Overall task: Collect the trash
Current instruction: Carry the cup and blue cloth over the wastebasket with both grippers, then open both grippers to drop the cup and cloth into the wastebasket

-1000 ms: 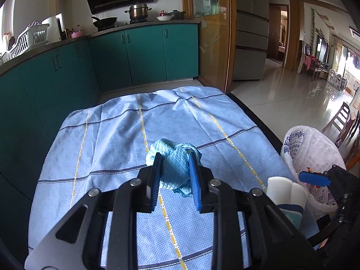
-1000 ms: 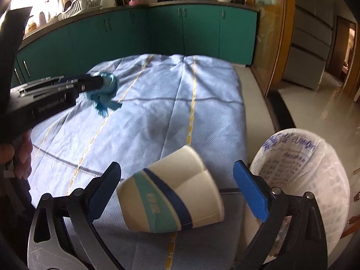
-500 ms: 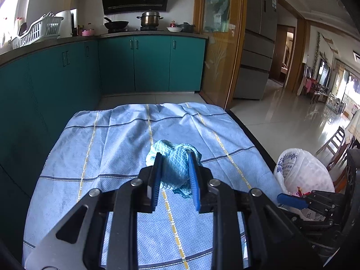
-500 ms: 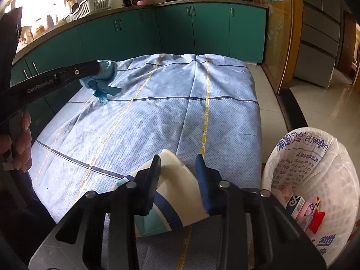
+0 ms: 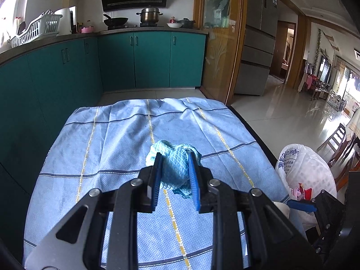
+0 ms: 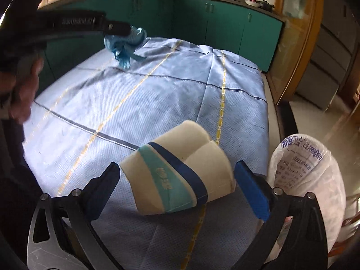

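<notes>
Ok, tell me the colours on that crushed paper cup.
White paper cup with teal and navy bands; clearest in the right wrist view.

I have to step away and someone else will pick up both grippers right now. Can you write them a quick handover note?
Left gripper: shut on the crumpled blue cloth, held up above the tablecloth.
Right gripper: open, its jaws on either side of the squashed paper cup, which lies on its side near the table's edge; not gripped.
Trash bin: lined with a white bag, beside the table on the right, some wrappers already inside.
Left to do: drop the cloth in the bin, then grip the cup and bin it too.
</notes>
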Tool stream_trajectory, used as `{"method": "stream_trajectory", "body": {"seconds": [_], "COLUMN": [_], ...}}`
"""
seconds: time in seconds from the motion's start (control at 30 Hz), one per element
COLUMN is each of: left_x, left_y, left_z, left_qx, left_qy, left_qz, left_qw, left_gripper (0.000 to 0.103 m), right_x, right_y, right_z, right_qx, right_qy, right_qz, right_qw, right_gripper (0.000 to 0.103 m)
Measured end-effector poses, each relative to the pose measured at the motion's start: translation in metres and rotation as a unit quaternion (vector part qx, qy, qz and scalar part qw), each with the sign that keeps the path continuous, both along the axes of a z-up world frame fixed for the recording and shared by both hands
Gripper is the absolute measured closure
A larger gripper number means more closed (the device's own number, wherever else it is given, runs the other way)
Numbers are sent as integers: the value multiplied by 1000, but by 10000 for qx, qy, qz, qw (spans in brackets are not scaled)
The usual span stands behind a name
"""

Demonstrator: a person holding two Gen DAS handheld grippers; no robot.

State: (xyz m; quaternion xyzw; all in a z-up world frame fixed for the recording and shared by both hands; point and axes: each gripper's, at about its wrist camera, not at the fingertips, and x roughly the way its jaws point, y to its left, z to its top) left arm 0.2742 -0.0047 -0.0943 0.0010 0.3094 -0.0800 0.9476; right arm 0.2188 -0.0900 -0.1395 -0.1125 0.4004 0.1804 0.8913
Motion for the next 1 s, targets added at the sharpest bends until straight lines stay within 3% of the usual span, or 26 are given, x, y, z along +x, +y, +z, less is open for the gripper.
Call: {"method": "stream_trajectory", "body": {"seconds": [0.1,0.13,0.27,0.47,0.6,0.73,0.87,1.0], "left_x": [0,0,-2,-10,-21,-30,-37,-42], "left_y": [0,0,-2,-29,-64,-108,-154,-207], "left_z": [0,0,2,13,14,8,-1,-15], "left_qx": [2,-1,-40,-142,-91,-84,-160,-306], "left_qy": [-1,-7,-42,-303,-399,-372,-245,-21], "left_qz": [-9,-11,-19,-339,-834,-1444,-2028,-2558], "left_qw": [10000,10000,10000,9989,9957,9888,9788,9662], "left_gripper": [79,79,79,79,79,79,79,79], "right_x": [4,4,3,-11,-23,-40,-52,-57], "right_y": [-6,-8,-13,-23,-79,-160,-216,-245], "right_z": [-3,-1,3,25,57,68,54,40], "right_qx": [29,133,548,607,713,770,806,1079], "right_qy": [27,43,205,-236,-893,-1427,-1258,-930], "right_qz": [113,150,308,159,-778,-2200,-3053,-3400], "right_qw": [9999,9998,9978,9978,9904,9619,9405,9296], "right_gripper": [5,15,17,18,18,18,18,18]}}
